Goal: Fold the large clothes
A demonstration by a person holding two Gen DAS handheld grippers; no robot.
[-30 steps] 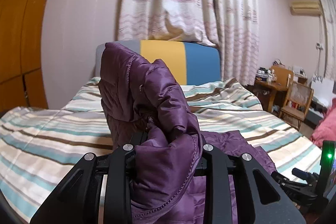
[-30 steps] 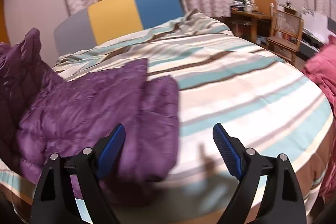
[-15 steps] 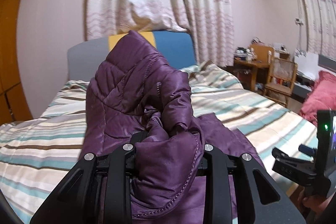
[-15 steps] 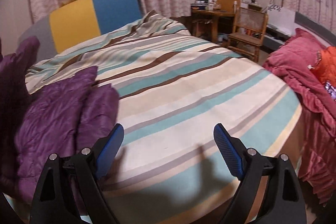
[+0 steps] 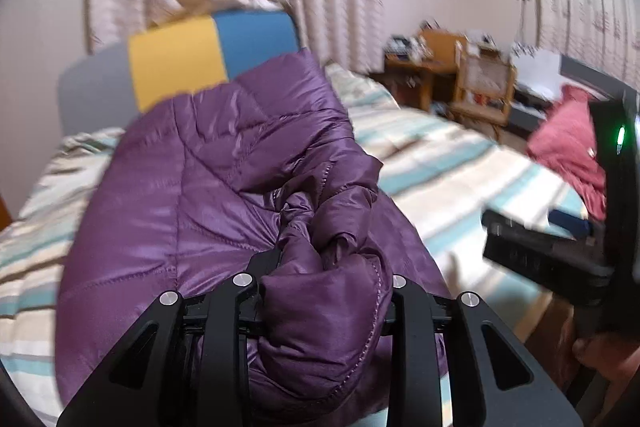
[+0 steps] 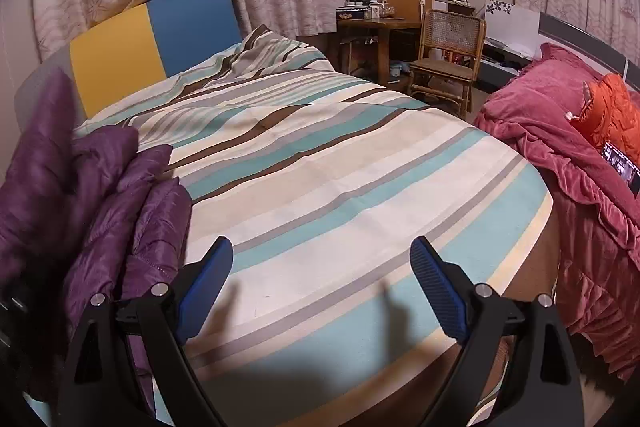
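A purple quilted jacket [image 5: 192,187] lies on the striped bed [image 5: 460,163], one bunched part lifted. My left gripper [image 5: 324,267] is shut on that bunched fold, which hides its fingertips. In the right wrist view the rest of the jacket [image 6: 120,195] sits crumpled at the left side of the bed [image 6: 340,167]. My right gripper [image 6: 320,259] hovers over bare bedspread just right of the jacket, its blue-padded jaws opening with nothing between them. The right gripper [image 5: 552,247] also shows at the right edge of the left wrist view, held by a hand.
A grey, yellow and blue headboard [image 6: 152,39] stands at the far end under curtains. A wooden chair [image 6: 444,55] and cluttered desk [image 6: 380,23] fill the far right corner. A red blanket [image 6: 560,155] with an orange garment [image 6: 612,111] and a phone lies beside the bed.
The left gripper has swung right and down with the jacket fold, which now hangs lower over the bed. The right gripper has turned right, off the jacket, over bare bedspread.
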